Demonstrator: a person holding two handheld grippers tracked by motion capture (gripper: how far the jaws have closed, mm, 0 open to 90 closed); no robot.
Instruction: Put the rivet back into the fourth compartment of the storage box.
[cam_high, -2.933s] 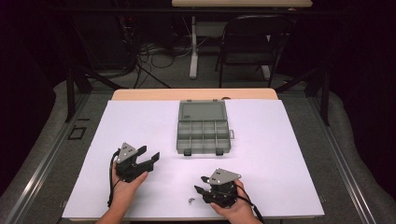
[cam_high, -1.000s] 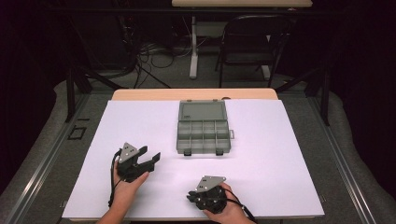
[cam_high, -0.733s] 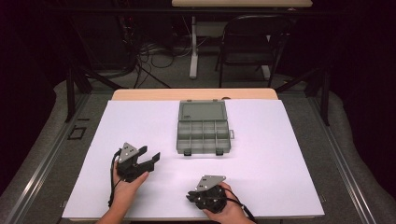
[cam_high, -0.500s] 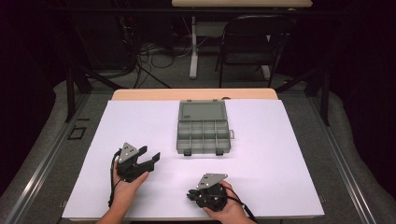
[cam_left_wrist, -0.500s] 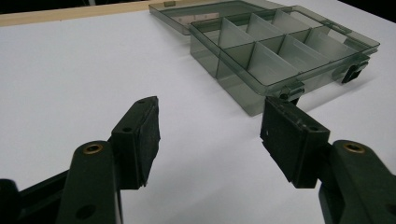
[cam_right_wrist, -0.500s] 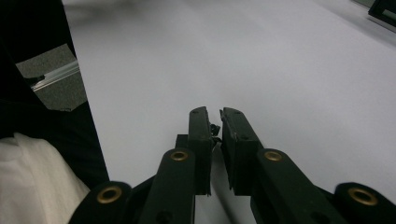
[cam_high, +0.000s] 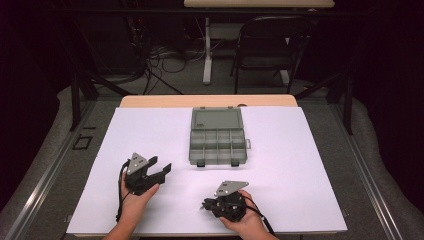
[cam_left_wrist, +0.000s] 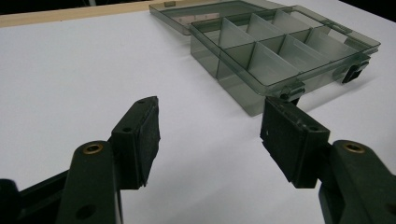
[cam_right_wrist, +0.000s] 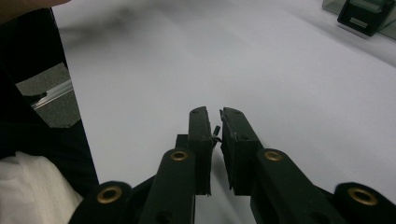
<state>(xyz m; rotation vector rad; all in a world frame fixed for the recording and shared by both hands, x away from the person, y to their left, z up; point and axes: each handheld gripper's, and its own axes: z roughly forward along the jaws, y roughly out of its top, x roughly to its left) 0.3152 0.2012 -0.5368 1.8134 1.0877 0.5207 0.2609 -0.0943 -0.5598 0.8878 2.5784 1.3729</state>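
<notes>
Tiny dark part (cam_right_wrist: 216, 132), too small for me to name more closely, sits pinched between the flat black pads of my right gripper (cam_right_wrist: 215, 112), whose jaws are drawn almost together around it, low over the sheet. From the high view that gripper (cam_high: 205, 204) lies near the front edge of the table, pointing left, and the part itself is hidden there.

My left gripper (cam_left_wrist: 210, 107) has its jaws spread wide with nothing between them. The pads are matte, blocky and slightly grainy, on arms with brass-ringed pivots. It looks toward the compartment box (cam_left_wrist: 280, 51), smoky translucent plastic with thin dividers, its lid laid back flat and black latches on the near wall. One of those latches (cam_right_wrist: 364, 16) shows at the top corner of the right gripper view.

From above, the box (cam_high: 218, 145) stands mid-table, well apart from both grippers, and the left gripper (cam_high: 160, 165) rests to the left of it. A smooth white sheet (cam_high: 300, 165) covers the table, leaving a strip of pale wood (cam_high: 200, 101) at the far edge. Beyond are grey carpet, loose cables (cam_high: 160, 55) and a dark folding chair (cam_high: 270, 45).
</notes>
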